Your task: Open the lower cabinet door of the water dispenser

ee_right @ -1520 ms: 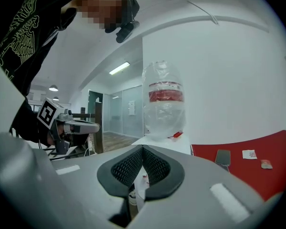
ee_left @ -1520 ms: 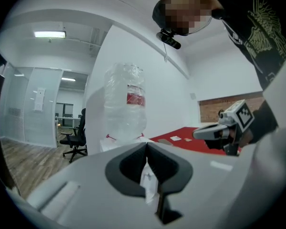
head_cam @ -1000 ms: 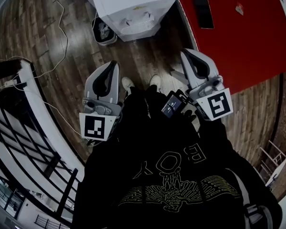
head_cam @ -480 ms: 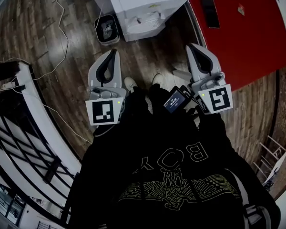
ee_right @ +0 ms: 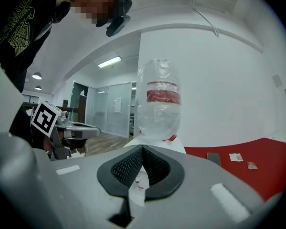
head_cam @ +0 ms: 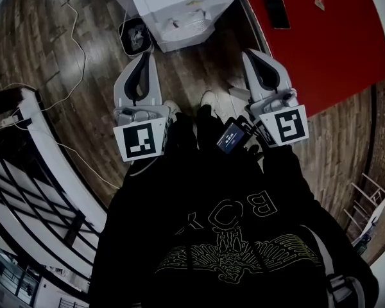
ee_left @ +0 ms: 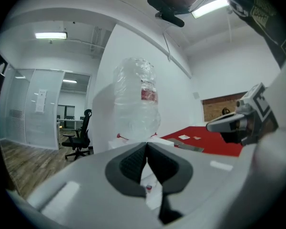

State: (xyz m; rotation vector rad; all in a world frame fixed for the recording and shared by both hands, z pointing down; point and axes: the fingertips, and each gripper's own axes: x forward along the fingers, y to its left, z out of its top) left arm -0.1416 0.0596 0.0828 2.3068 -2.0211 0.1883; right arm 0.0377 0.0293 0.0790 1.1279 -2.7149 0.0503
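So the water dispenser [head_cam: 179, 5] sat at the top middle of the head view, straight ahead of the person. The left gripper [head_cam: 143, 58] was just below its lower-left corner and the right gripper [head_cam: 248, 52] was off toward its right side, beside the red table [head_cam: 333, 50]. Both grippers had their jaws pressed together with nothing between them.

In both gripper views the big water bottle [ee_left: 136, 104] stood upright right above the closed jaw tips, so both were aimed at the dispenser's top end. The lower cabinet door itself didn't show in any view. It would be on the front face, down below where the jaws pointed.

My guess is that whichever gripper goes needs to drop low and move forward. In the head view the left one looked a bit nearer.
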